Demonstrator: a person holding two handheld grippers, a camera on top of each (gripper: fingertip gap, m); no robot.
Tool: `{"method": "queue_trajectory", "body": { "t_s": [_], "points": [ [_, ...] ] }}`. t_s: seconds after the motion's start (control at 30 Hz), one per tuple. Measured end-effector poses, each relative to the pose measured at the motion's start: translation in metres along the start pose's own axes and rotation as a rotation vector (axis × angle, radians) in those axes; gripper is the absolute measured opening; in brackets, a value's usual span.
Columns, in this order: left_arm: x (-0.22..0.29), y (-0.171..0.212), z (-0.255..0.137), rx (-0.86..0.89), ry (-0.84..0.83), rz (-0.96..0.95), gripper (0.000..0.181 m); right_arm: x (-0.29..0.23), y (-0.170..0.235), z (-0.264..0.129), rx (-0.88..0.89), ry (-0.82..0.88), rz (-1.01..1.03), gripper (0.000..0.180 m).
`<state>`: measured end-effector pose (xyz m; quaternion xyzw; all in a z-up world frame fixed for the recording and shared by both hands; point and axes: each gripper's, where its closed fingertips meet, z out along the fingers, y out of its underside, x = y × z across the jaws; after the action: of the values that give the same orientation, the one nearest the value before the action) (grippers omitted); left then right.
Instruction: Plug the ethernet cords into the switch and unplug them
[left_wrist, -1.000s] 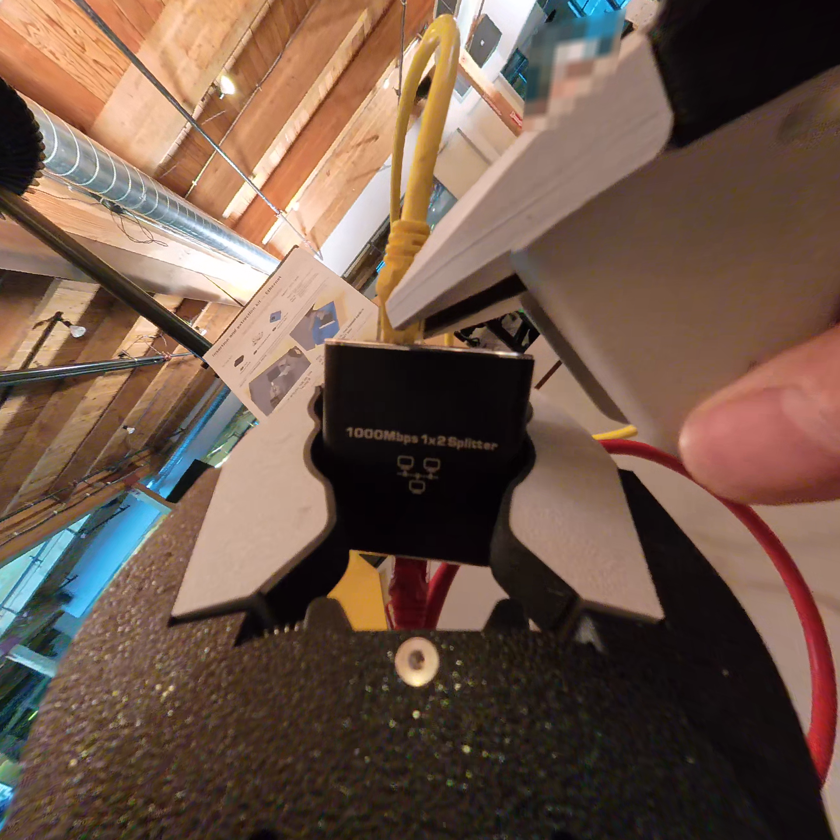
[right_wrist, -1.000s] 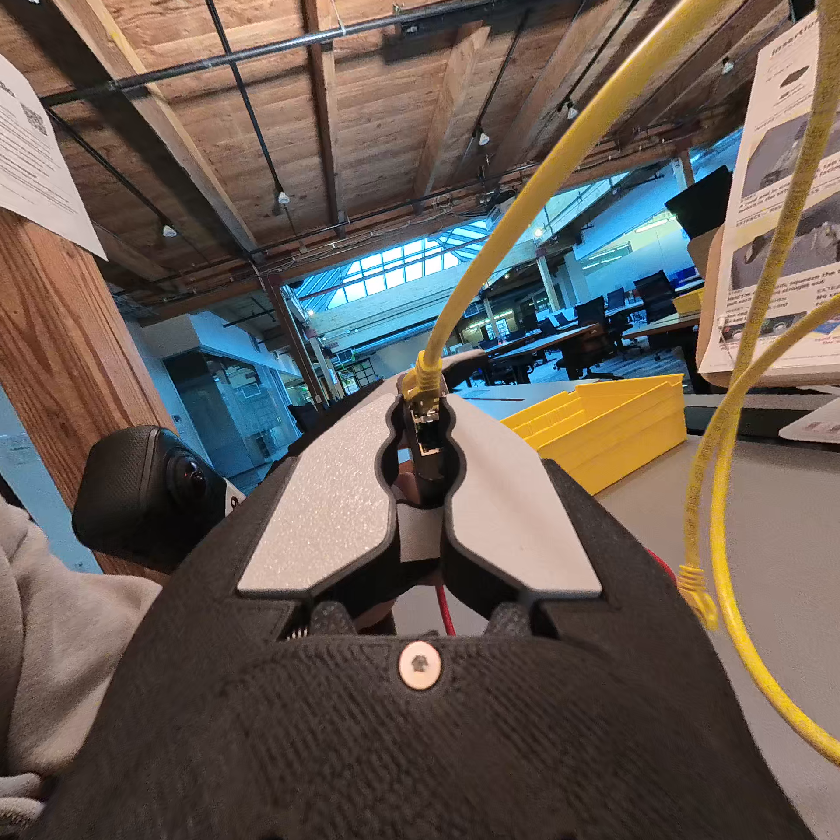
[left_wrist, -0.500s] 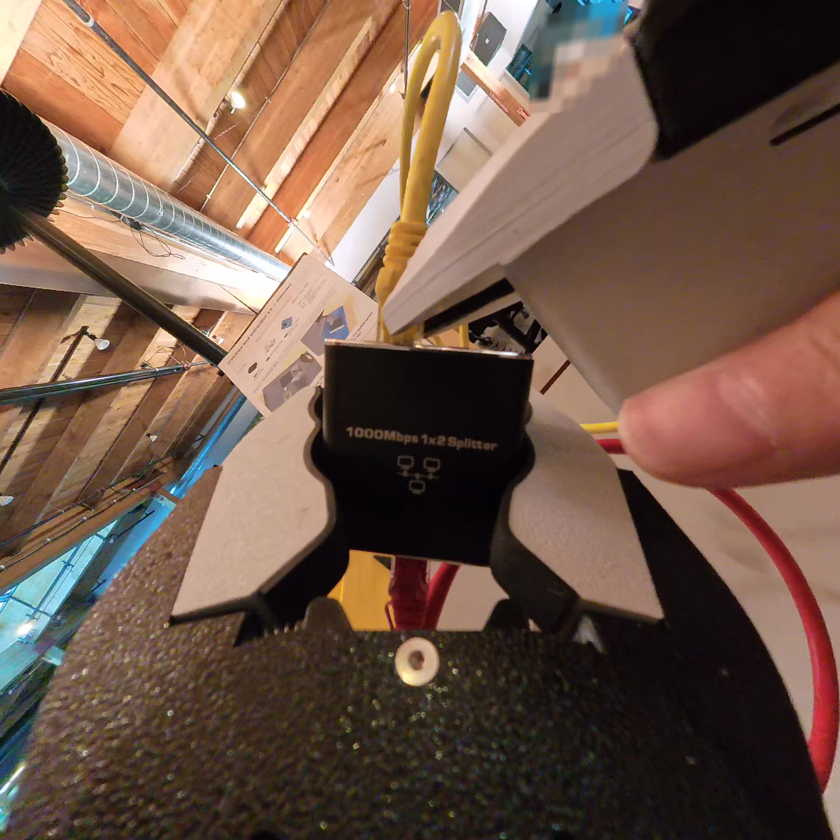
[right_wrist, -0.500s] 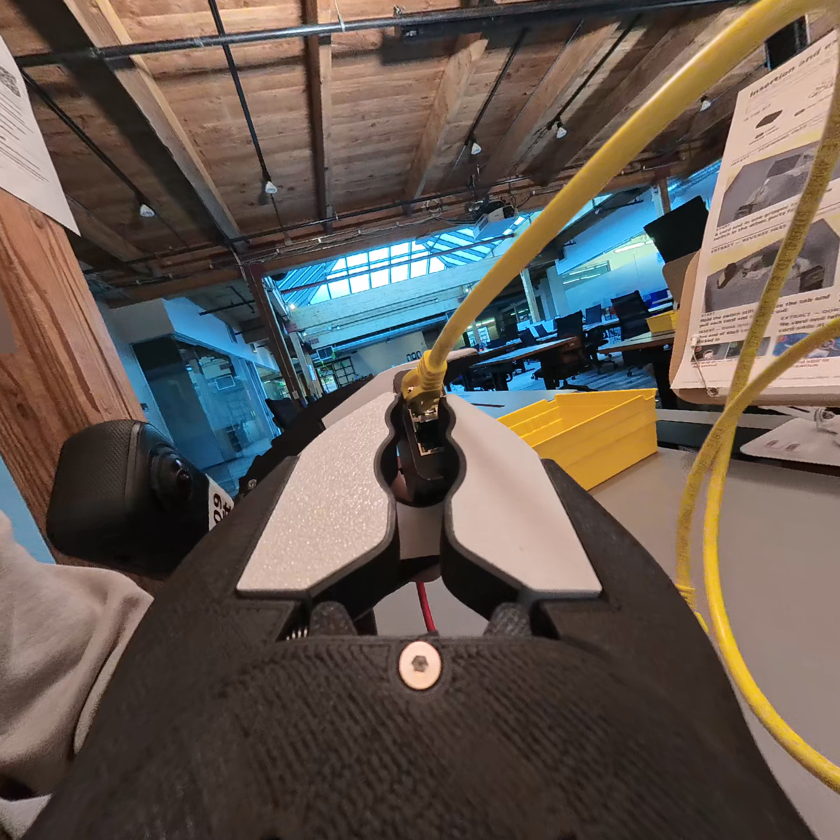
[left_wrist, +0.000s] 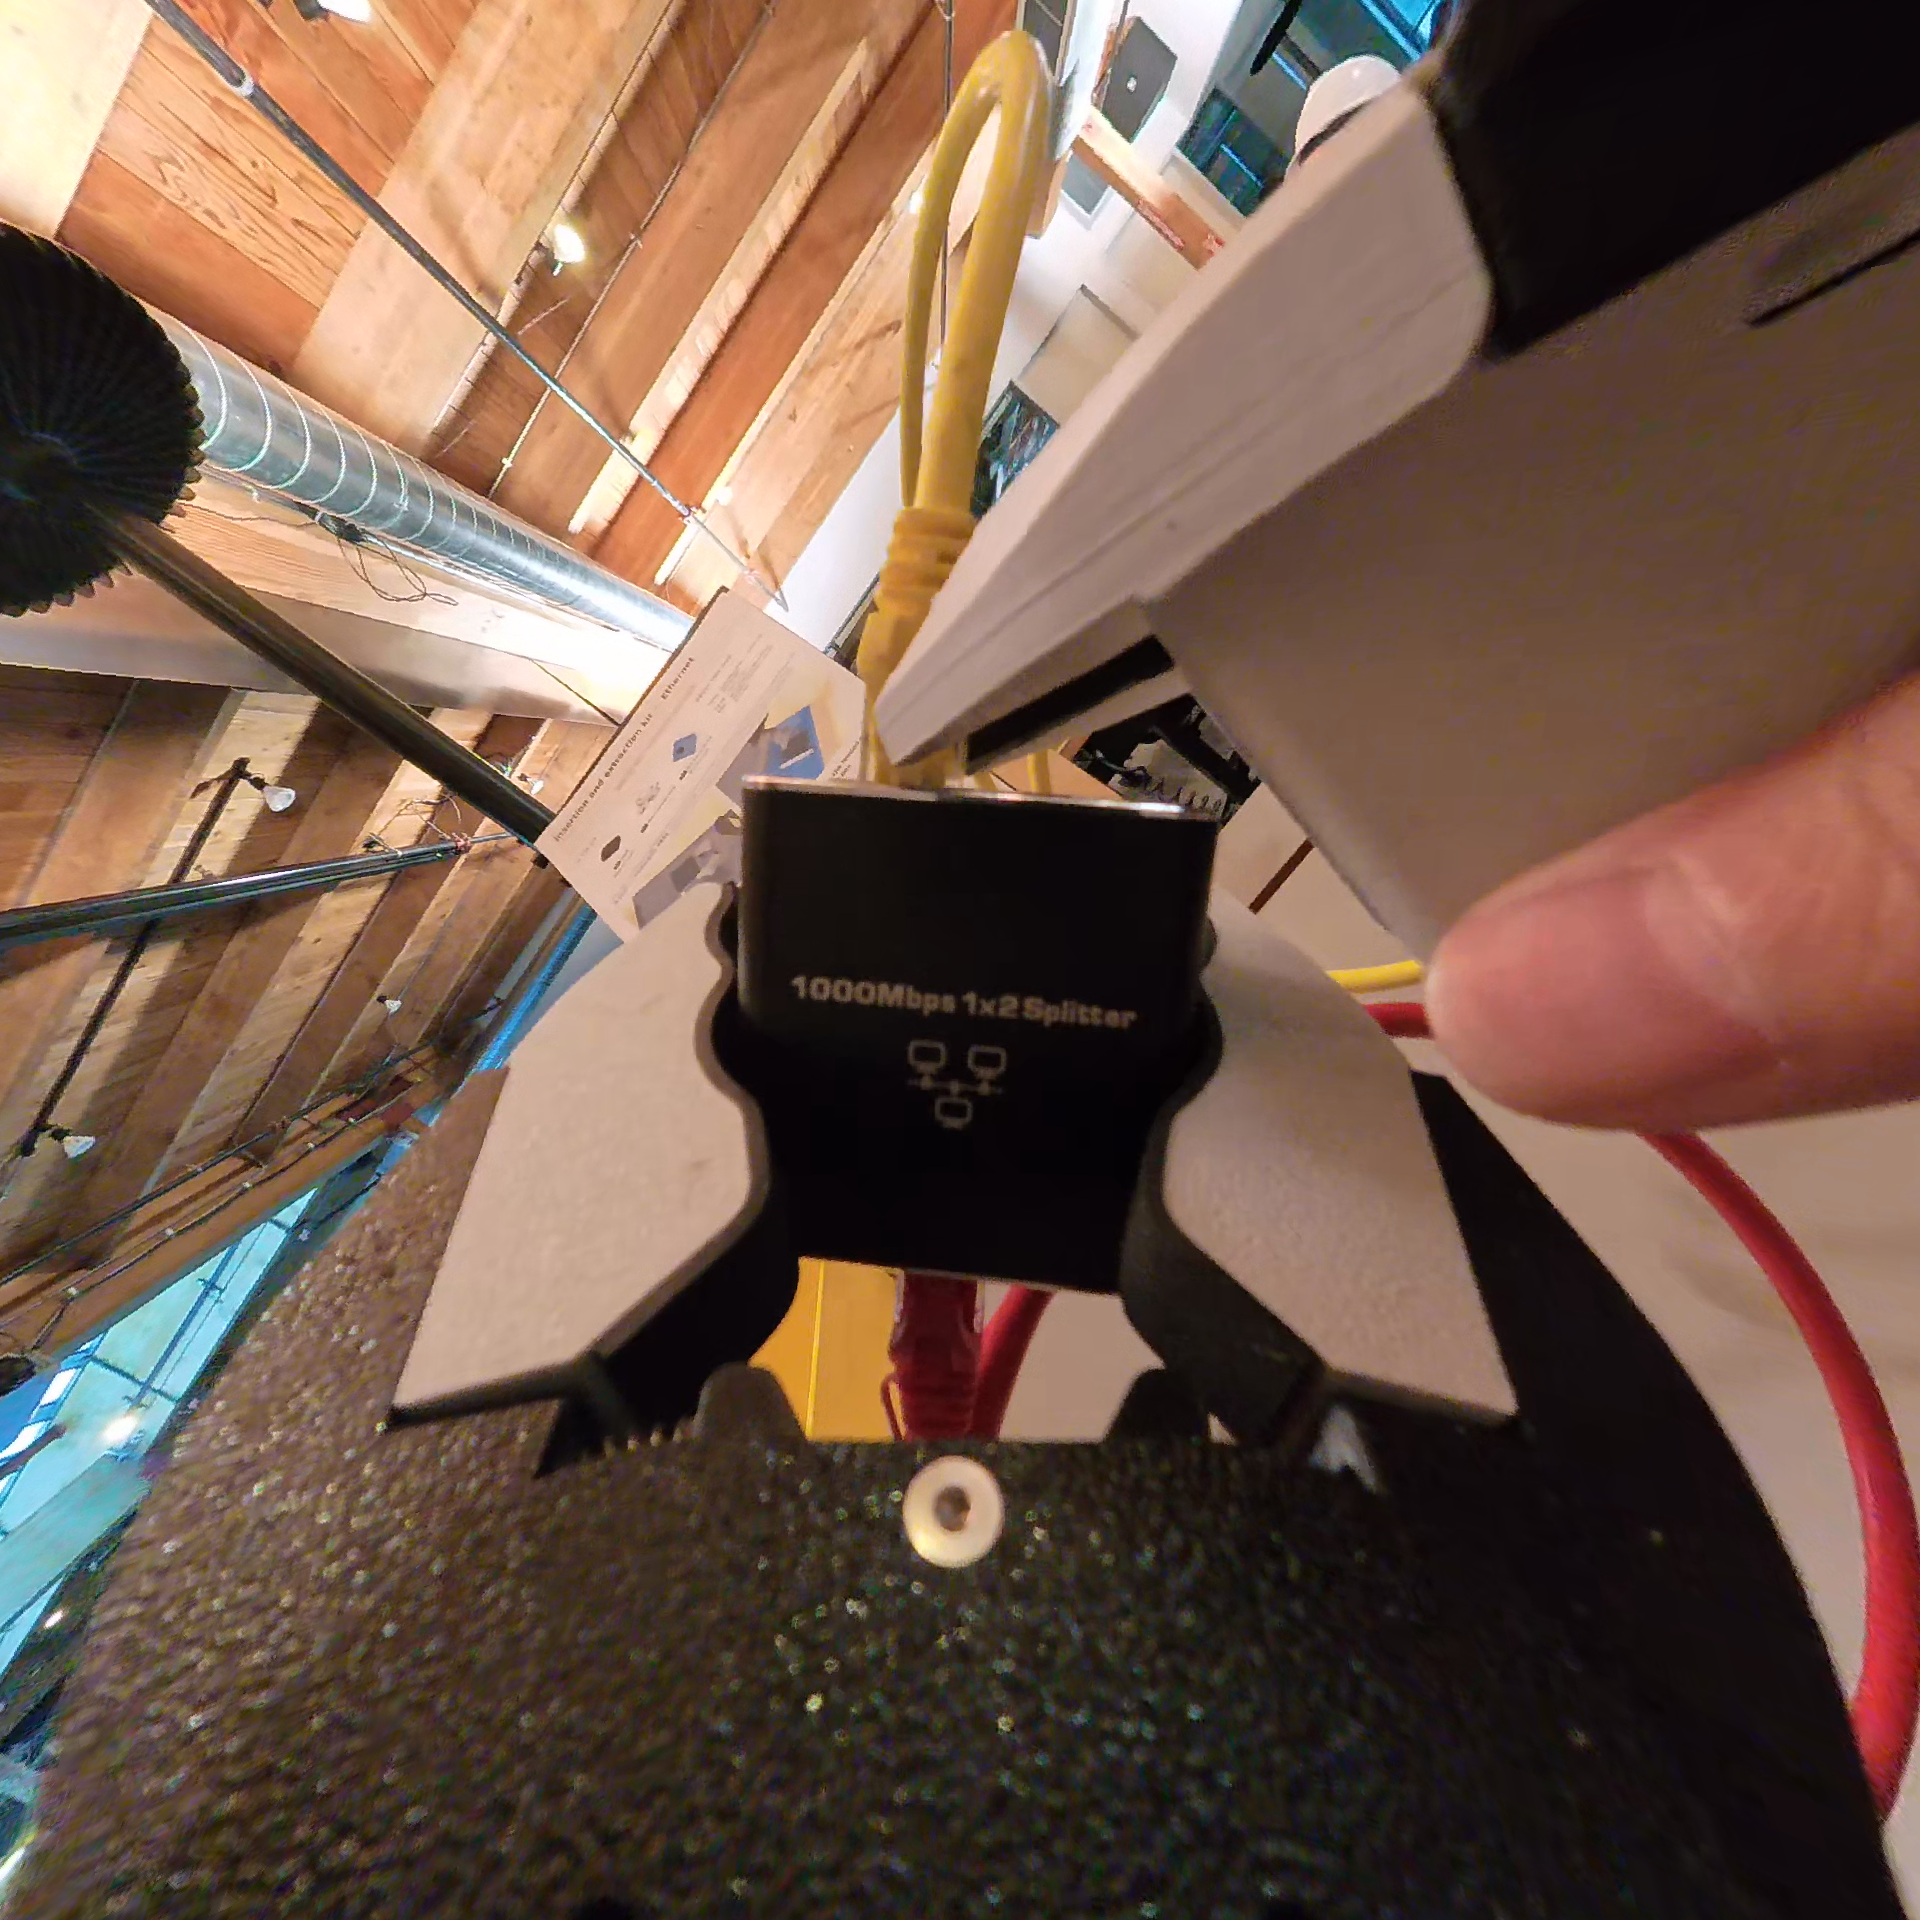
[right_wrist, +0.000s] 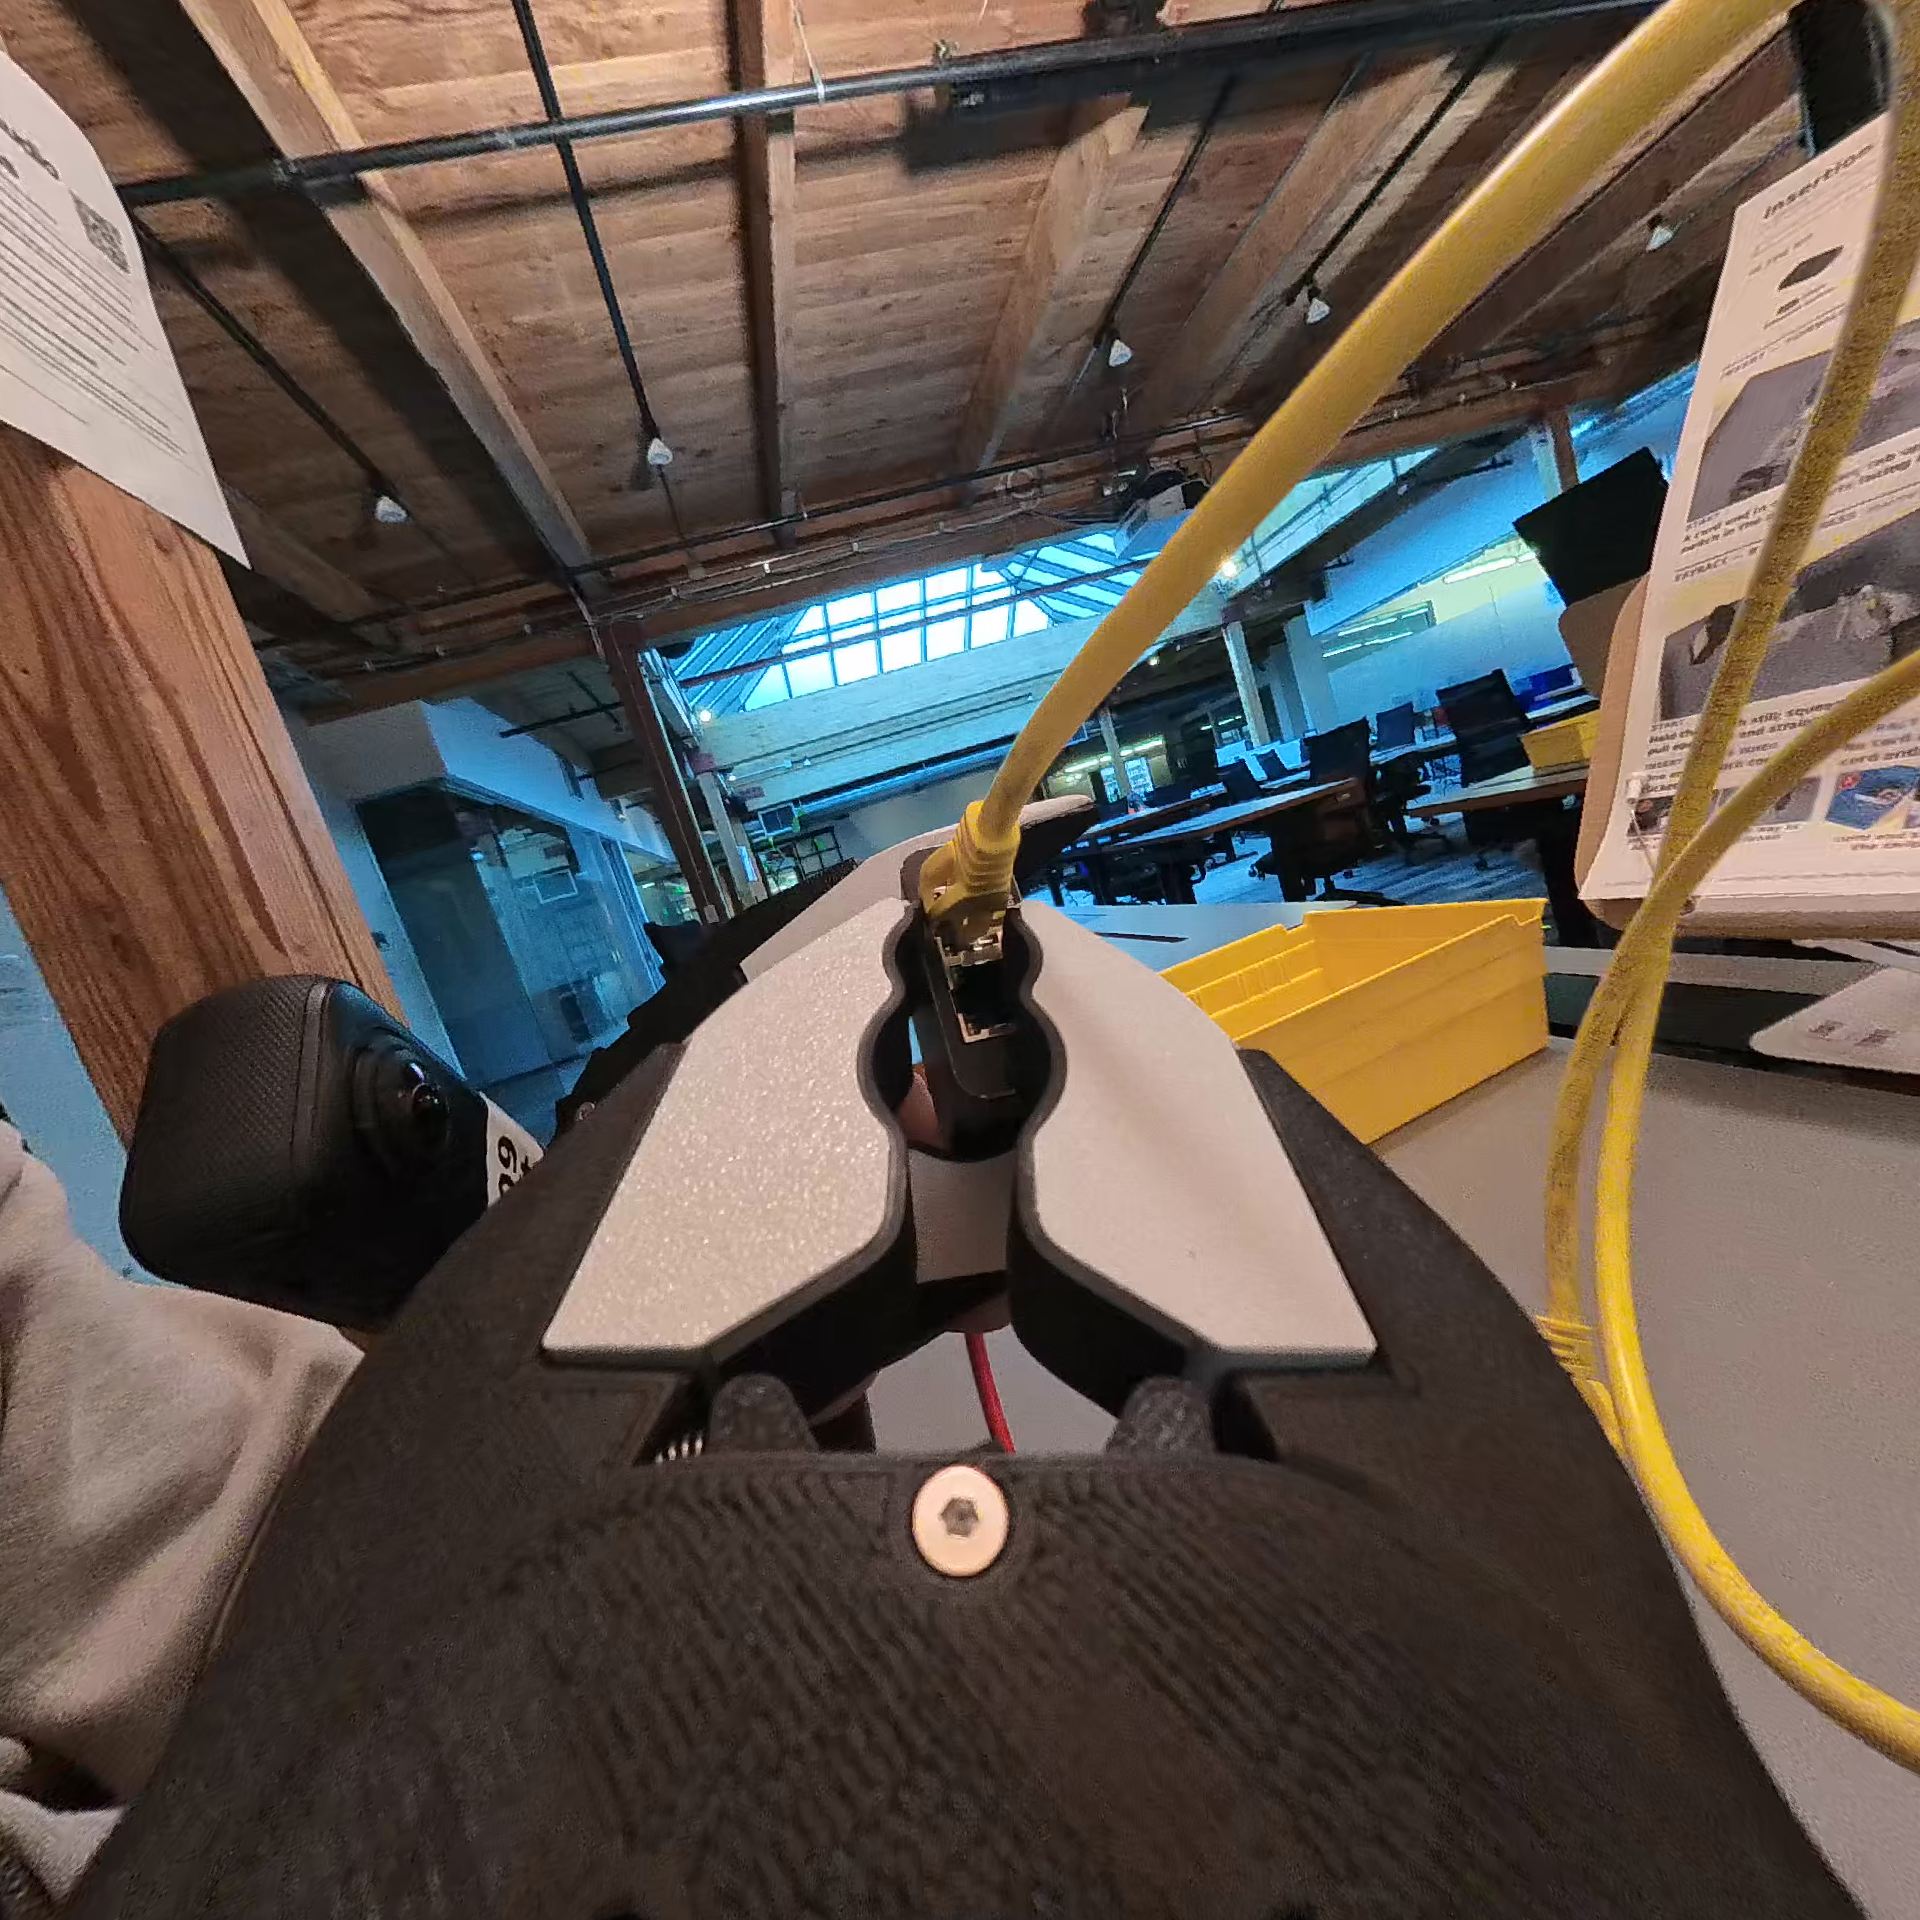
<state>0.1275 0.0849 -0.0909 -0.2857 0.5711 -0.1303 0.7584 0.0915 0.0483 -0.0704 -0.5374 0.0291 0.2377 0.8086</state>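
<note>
Currently left gripper (left_wrist: 971, 1049) pinches the black switch (left_wrist: 971, 997); right gripper (right_wrist: 961, 1029), above it, apparently clamps the yellow cord (right_wrist: 1226, 499) plug.

Black switch (left_wrist: 977, 1029) (held upright), yellow cord (left_wrist: 935, 499) plugged in

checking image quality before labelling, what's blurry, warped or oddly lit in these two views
Left wrist view: the thumb at the right edge is soft, the black switch fairly sharp, warm light, straight beams bowed by the wide lens. Right wrist view: the yellow cord is crisp, the far office blue-tinted.
</note>
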Motion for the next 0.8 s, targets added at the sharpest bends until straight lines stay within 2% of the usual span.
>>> {"method": "queue_trajectory", "body": {
  "t_s": [0.8],
  "points": [
    [-0.0005,-0.0028,0.0000,0.017,0.001,-0.029,0.077,-0.0029,-0.0038,-0.0002,0.045,-0.017,0.008,0.014]
  ]
}}
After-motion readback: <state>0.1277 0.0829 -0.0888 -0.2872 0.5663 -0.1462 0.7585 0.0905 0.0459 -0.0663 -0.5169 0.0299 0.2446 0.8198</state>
